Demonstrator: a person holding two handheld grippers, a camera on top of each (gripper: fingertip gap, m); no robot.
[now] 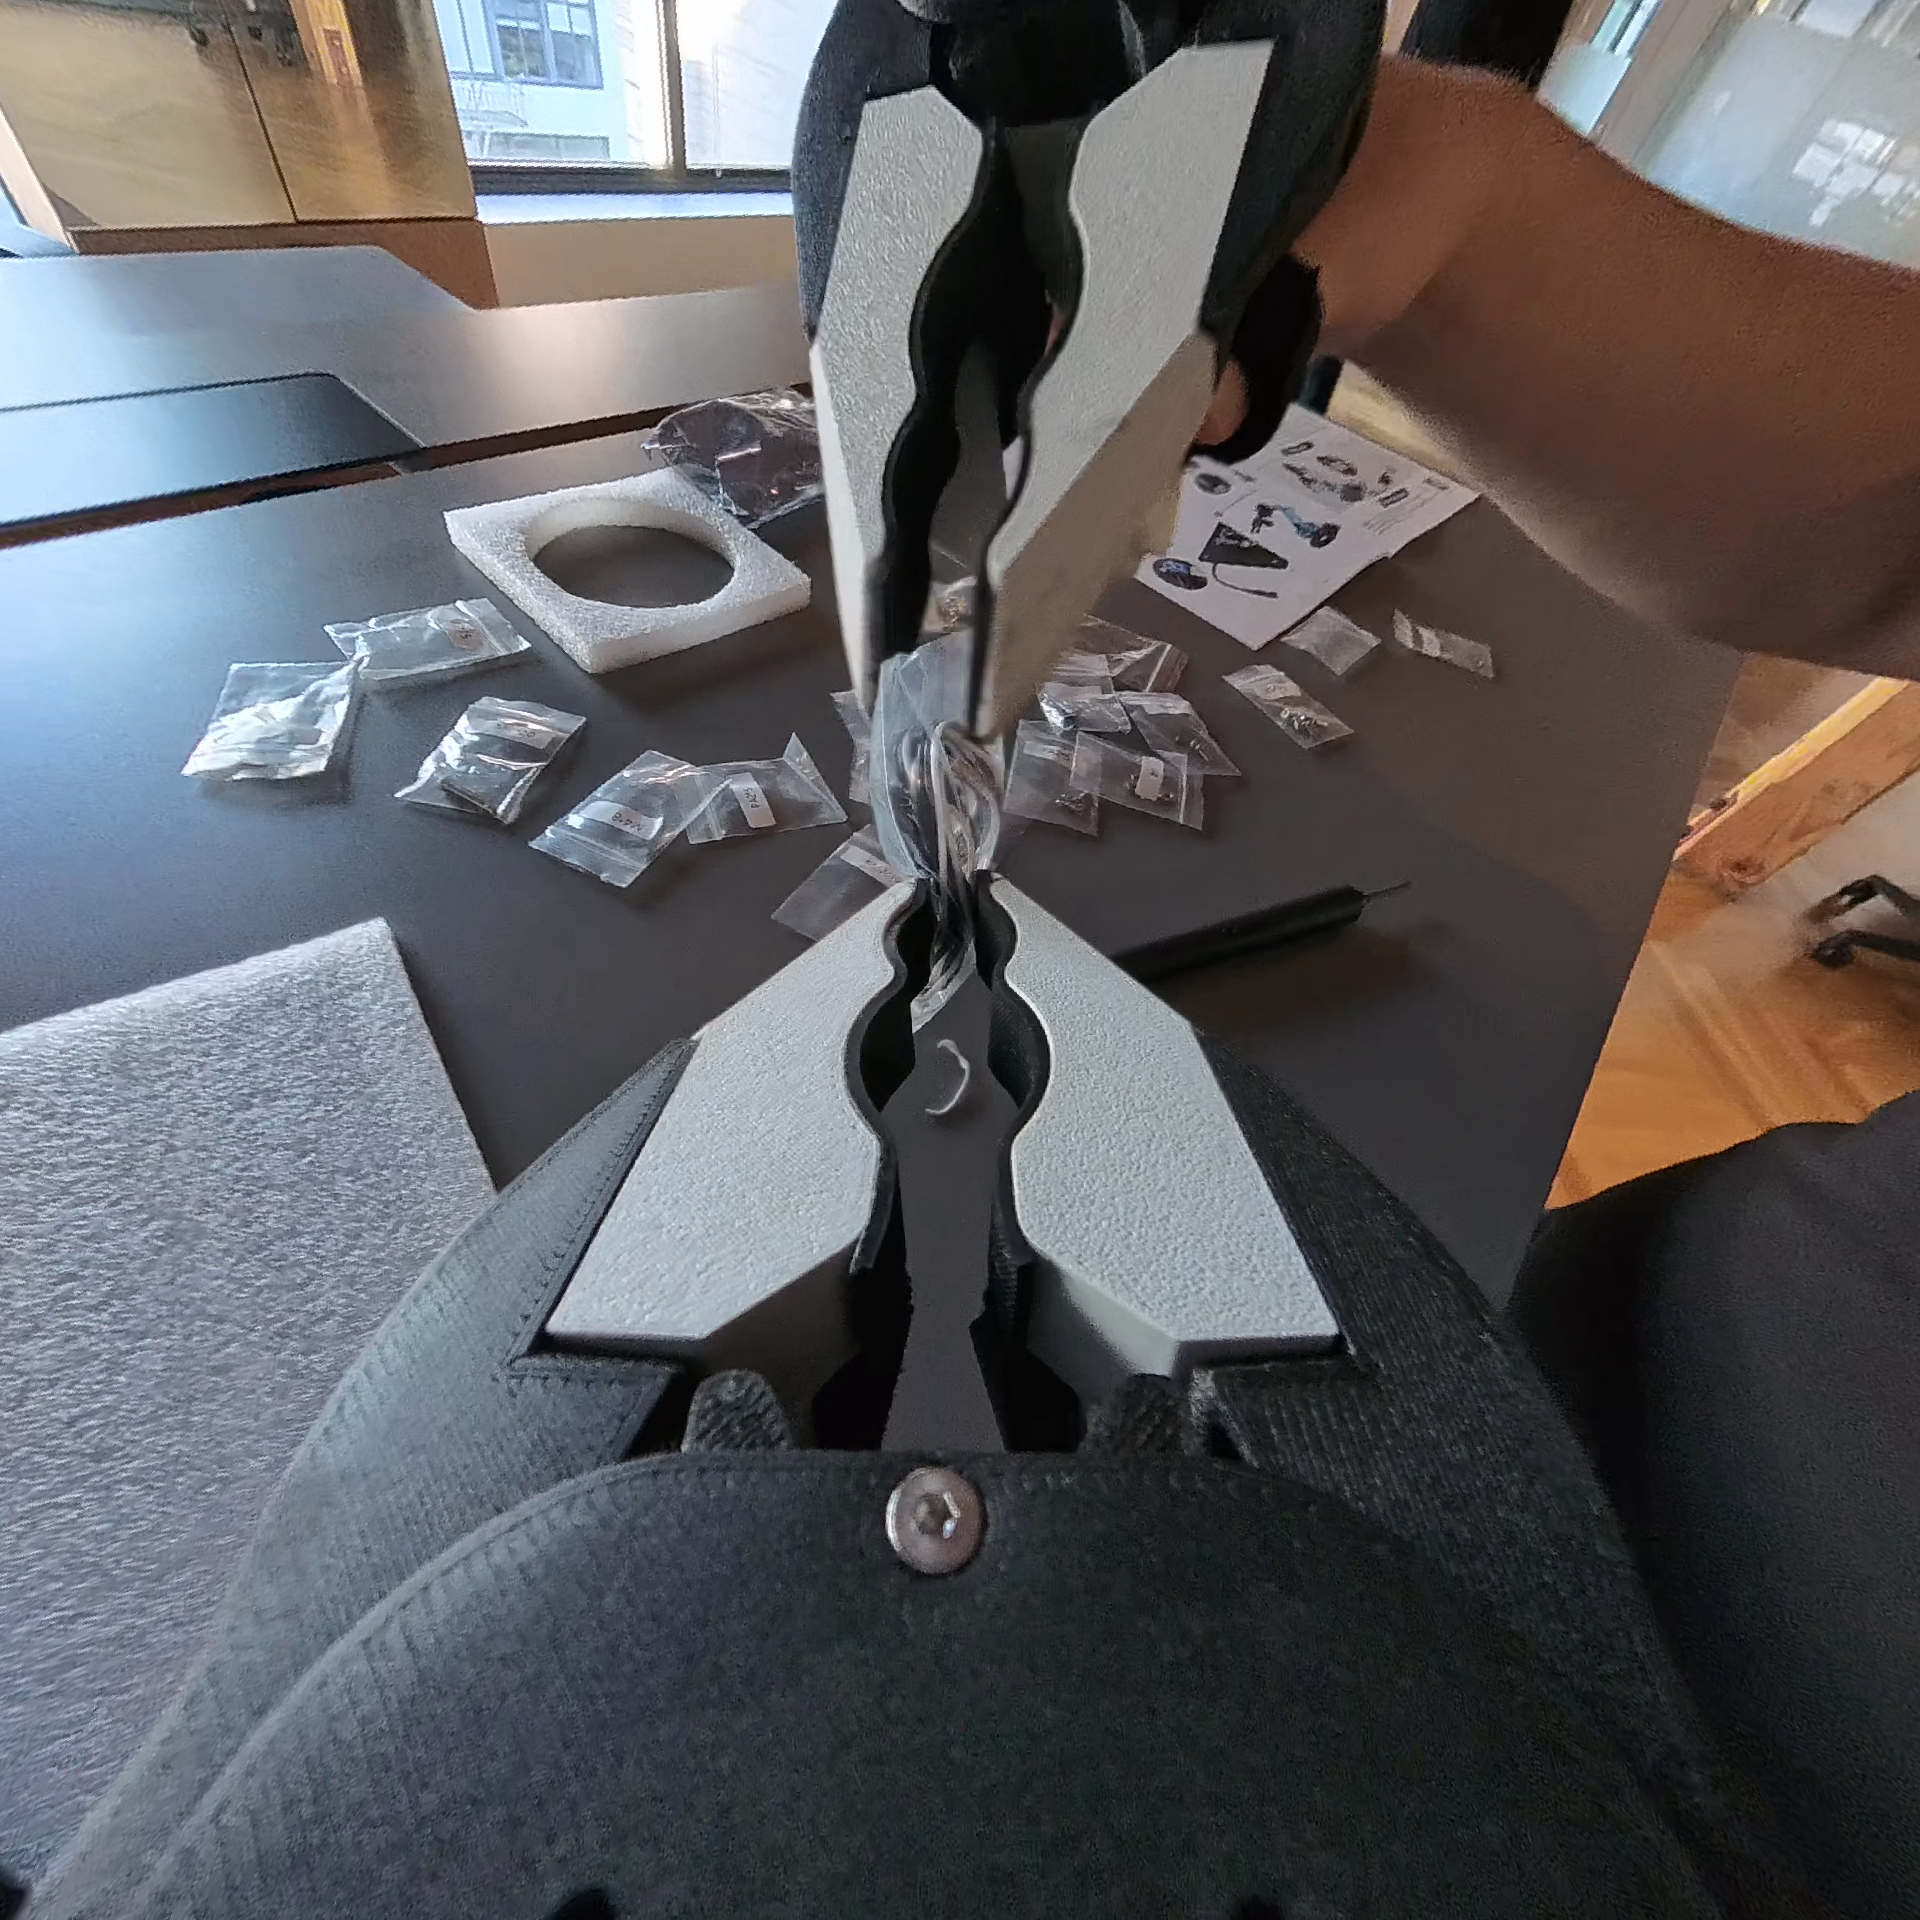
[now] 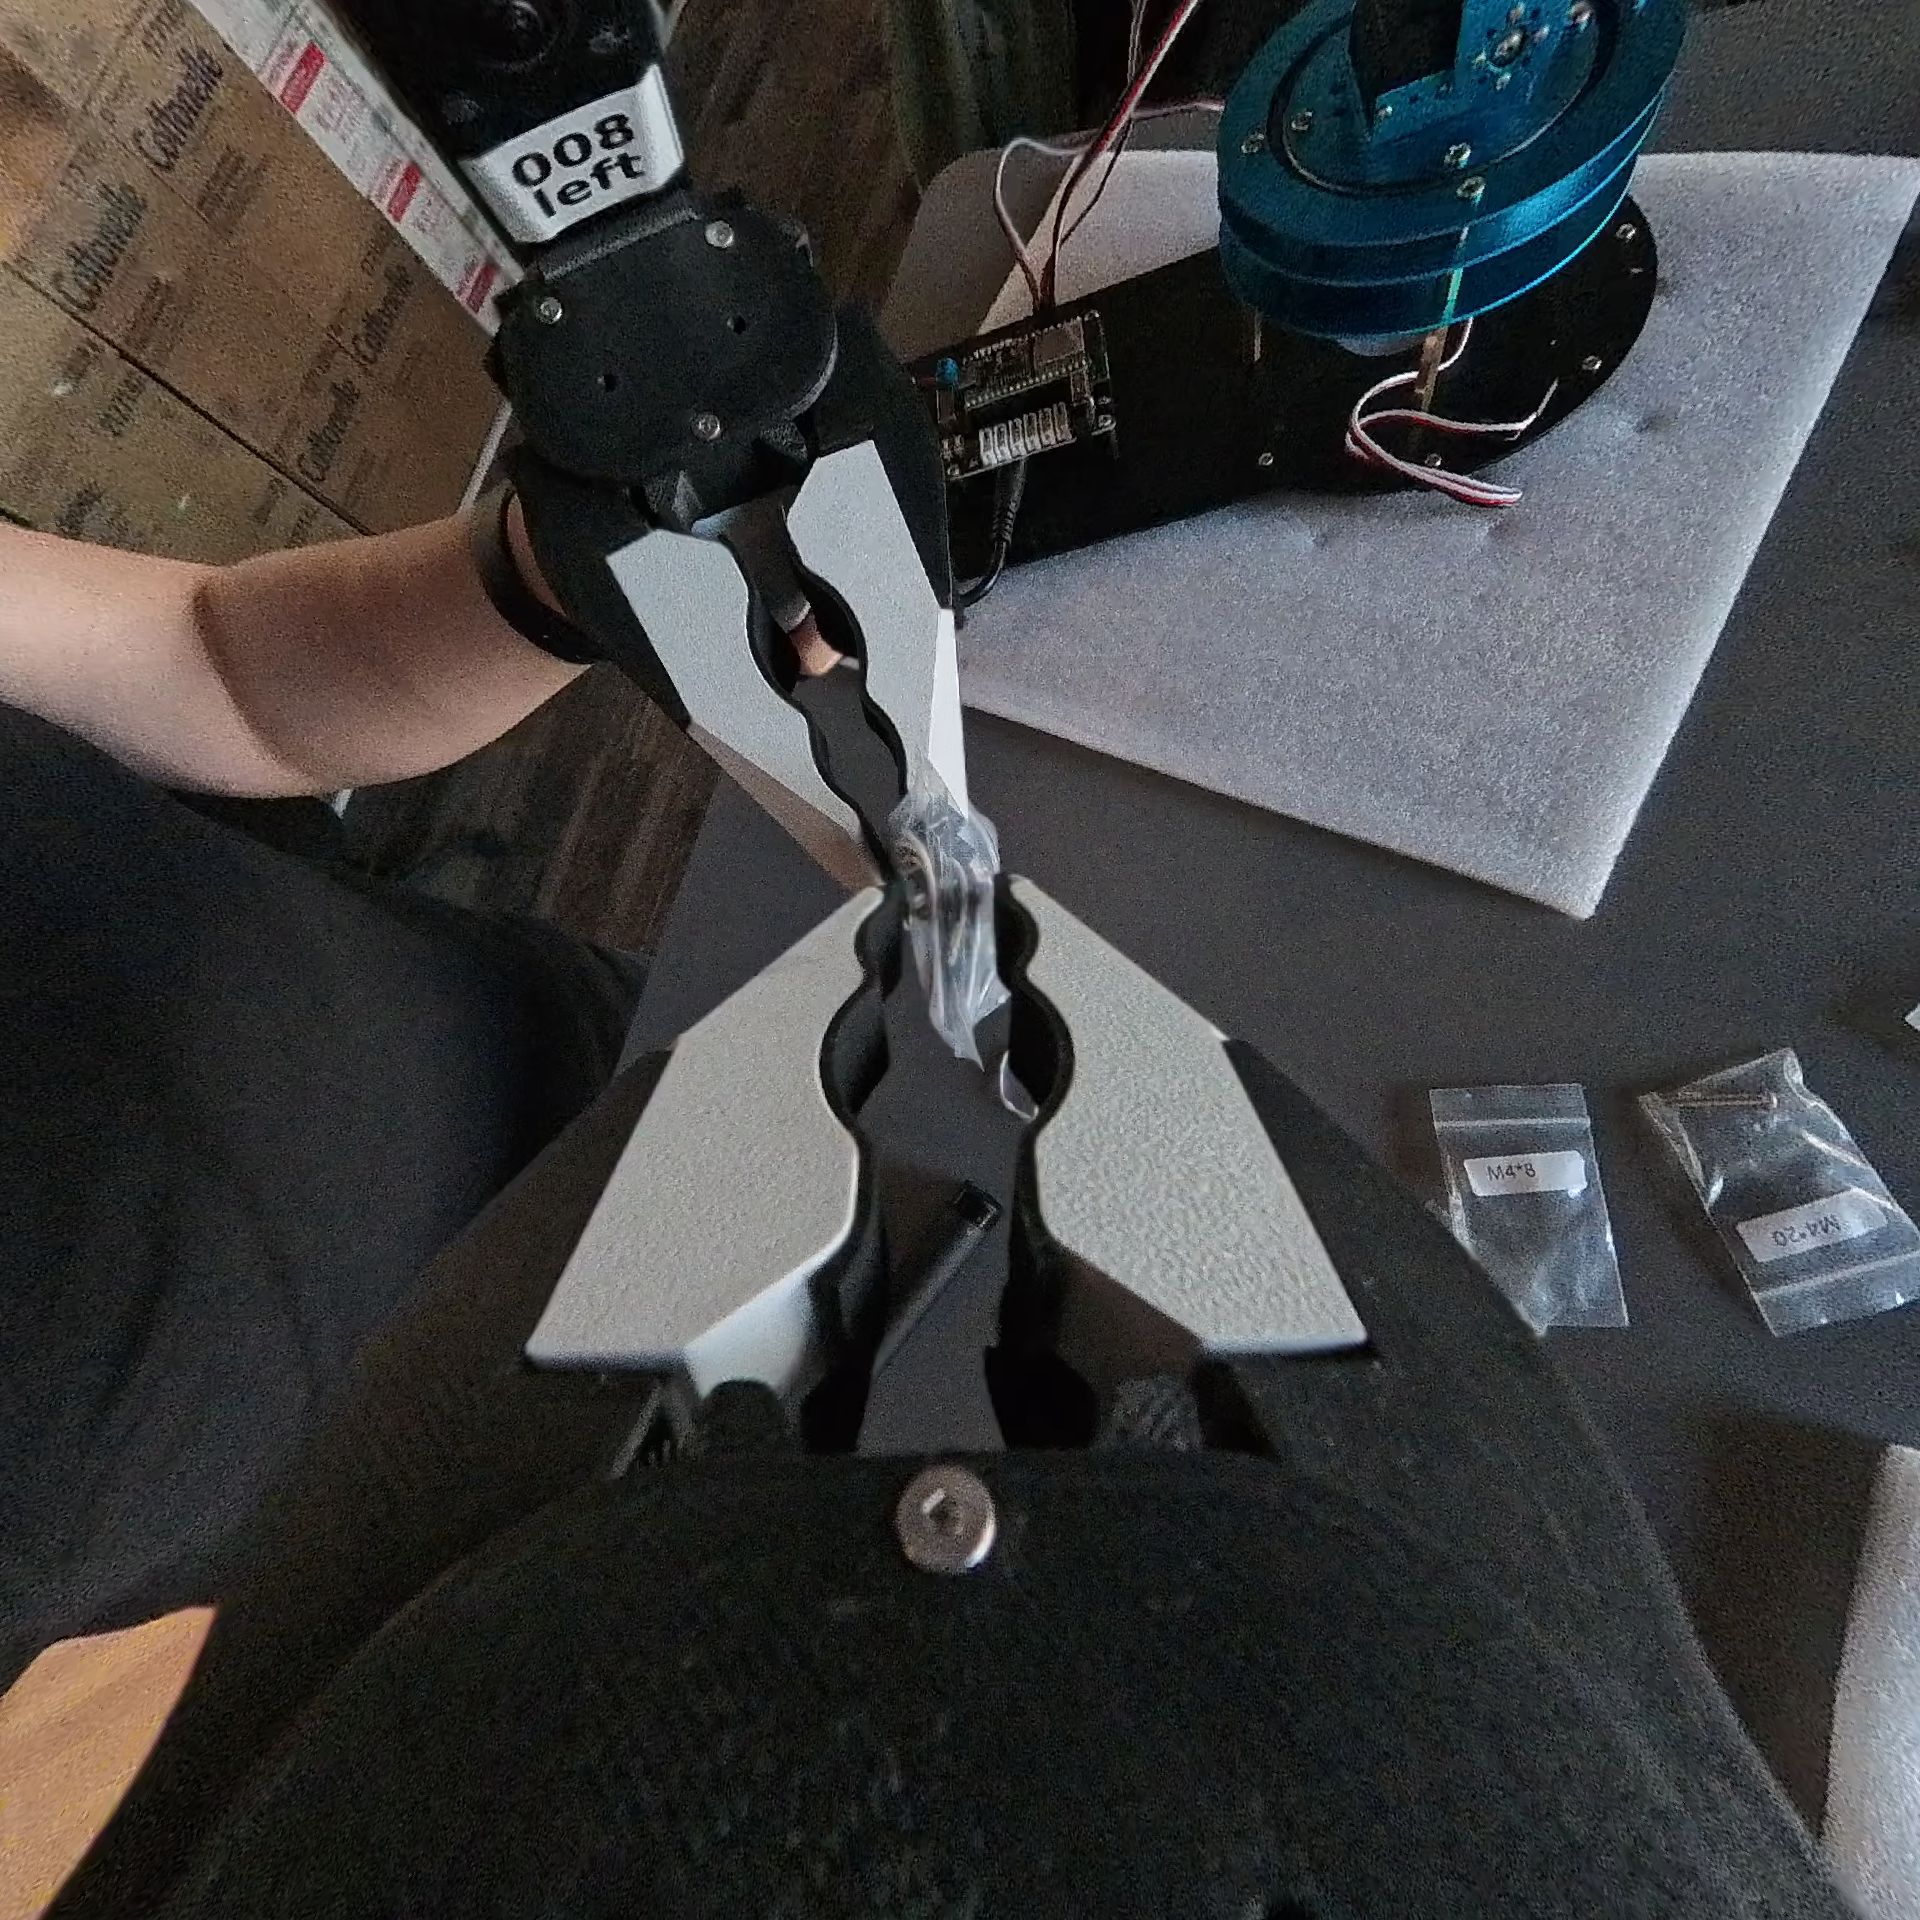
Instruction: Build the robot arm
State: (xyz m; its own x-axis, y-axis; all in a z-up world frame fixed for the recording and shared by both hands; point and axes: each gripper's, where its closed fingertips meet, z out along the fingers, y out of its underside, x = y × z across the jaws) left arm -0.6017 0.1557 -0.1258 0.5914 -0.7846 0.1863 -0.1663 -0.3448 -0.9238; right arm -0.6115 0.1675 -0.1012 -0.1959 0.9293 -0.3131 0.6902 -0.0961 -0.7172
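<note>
left gripper [image 1: 951,888]: we see it pinched on small clear bag [image 1: 935,790] | right gripper [image 1: 940,717]: clamped on bag's opposite end | bag's long axis spans both tips

Both grippers alike: left gripper [image 1: 951,883] and right gripper [image 2: 940,894] have pale grey textured fingers with wavy black inner edges, black ribbed printed bodies, silver hex screw [image 1: 933,1536] at 6 o'clock, white label [image 2: 571,166] on left one.
</note>
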